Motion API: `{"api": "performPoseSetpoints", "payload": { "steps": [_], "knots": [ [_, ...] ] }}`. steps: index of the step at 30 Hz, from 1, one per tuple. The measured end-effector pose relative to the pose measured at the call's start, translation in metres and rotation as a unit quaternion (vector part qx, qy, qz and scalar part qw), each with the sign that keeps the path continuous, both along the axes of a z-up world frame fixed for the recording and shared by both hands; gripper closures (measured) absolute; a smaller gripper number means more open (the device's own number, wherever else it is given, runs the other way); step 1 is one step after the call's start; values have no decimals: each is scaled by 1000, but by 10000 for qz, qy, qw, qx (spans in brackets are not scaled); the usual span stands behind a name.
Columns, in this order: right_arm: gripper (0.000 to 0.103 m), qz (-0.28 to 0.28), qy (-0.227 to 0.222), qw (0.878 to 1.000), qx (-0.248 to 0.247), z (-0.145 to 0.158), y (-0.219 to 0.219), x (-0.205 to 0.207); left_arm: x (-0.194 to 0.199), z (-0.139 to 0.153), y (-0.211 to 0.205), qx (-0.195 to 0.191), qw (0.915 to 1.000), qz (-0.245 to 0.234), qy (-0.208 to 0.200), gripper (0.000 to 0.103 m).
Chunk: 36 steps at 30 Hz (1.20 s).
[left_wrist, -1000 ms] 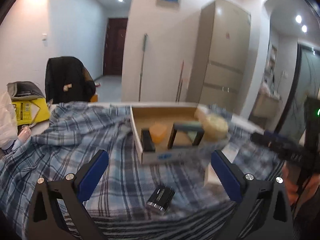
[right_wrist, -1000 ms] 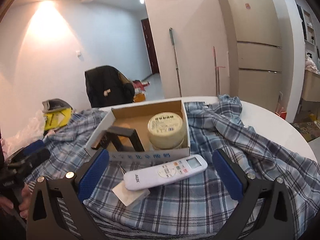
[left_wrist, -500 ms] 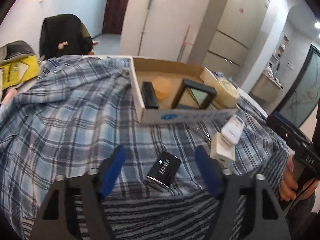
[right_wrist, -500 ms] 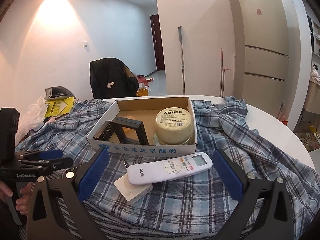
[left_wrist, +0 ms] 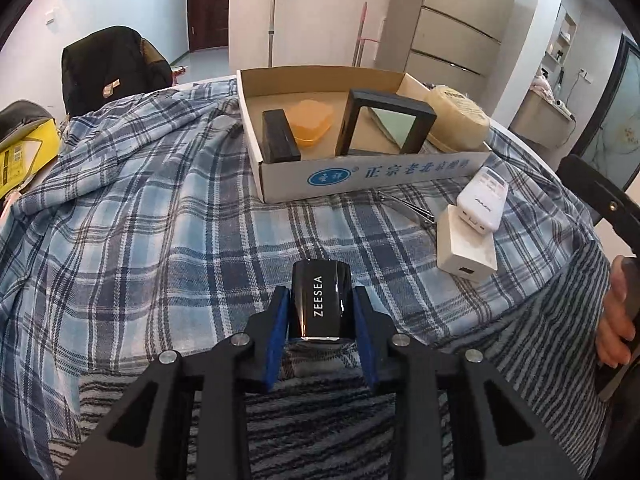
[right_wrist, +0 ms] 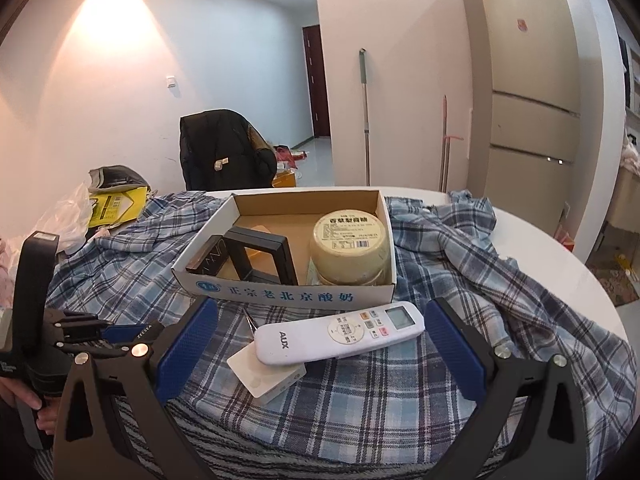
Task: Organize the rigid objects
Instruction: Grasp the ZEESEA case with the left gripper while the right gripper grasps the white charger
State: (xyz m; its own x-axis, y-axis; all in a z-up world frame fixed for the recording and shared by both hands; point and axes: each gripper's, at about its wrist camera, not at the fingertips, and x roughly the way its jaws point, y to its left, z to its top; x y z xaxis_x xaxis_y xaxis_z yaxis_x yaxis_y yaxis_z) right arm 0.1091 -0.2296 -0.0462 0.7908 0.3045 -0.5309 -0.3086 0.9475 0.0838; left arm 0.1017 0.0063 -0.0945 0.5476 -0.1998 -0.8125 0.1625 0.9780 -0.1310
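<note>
The left gripper [left_wrist: 320,312] is pinching the black ZEESEA case [left_wrist: 321,299] between its blue pads, low over the plaid cloth [left_wrist: 140,216] in front of the cardboard box [left_wrist: 372,174]. The right gripper [right_wrist: 320,344] is hanging spread wide around the white remote [right_wrist: 340,332], which is lying across a white adapter [right_wrist: 264,376].

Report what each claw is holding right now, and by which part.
Left claw is clamped on the black ZEESEA case, pads on its two long sides near the rear end. Right claw is open, holding nothing.

Blue plaid cloth [left_wrist: 160,220], glossy black case [left_wrist: 321,300], seemingly orange dish [left_wrist: 311,120]
</note>
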Motion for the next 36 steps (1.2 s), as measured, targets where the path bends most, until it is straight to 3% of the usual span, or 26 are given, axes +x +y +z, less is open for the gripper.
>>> {"api": "performPoseSetpoints", "payload": {
  "steps": [4, 6, 12, 15, 19, 23, 26, 29, 33, 36],
  "knots": [
    [0, 40, 35, 10000, -45, -2, 2, 1, 3, -3, -1, 27, 10000, -19, 86, 70],
    [0, 66, 36, 9999, -101, -2, 5, 0, -1, 0, 0, -145, 9998, -142, 36, 71],
    [0, -119, 231, 9996, -146, -6, 0, 4, -18, 22, -8, 118, 9966, -122, -808, 71],
    [0, -67, 490, 9986, -207, -11, 2, 9, -27, 35, -7, 128, 9911, 52, -1328, 71],
    [0, -174, 738, 9938, -813, -18, 18, 11, -42, 56, 5, 169, 9741, 548, -2188, 71],
    [1, 70, 1390, 9884, -600, -19, 32, 14, -53, 66, 2, 162, 9629, 419, -2660, 71],
    [1, -46, 1735, 9824, -690, -25, 46, 21, -58, 67, -6, 232, 9596, 224, -2796, 71],
    [1, -192, 2163, 9744, -582, -35, 55, 36, -56, 66, -3, 204, 9610, 325, -2737, 71],
    [1, -870, 2777, 9565, -203, -51, 50, 55, -51, 64, 12, -56, 9639, 624, -2588, 71],
    [15, -956, 3048, 9476, -33, -61, 51, 61, -50, 62, 17, -146, 9653, 691, -2516, 71]
  ]
}}
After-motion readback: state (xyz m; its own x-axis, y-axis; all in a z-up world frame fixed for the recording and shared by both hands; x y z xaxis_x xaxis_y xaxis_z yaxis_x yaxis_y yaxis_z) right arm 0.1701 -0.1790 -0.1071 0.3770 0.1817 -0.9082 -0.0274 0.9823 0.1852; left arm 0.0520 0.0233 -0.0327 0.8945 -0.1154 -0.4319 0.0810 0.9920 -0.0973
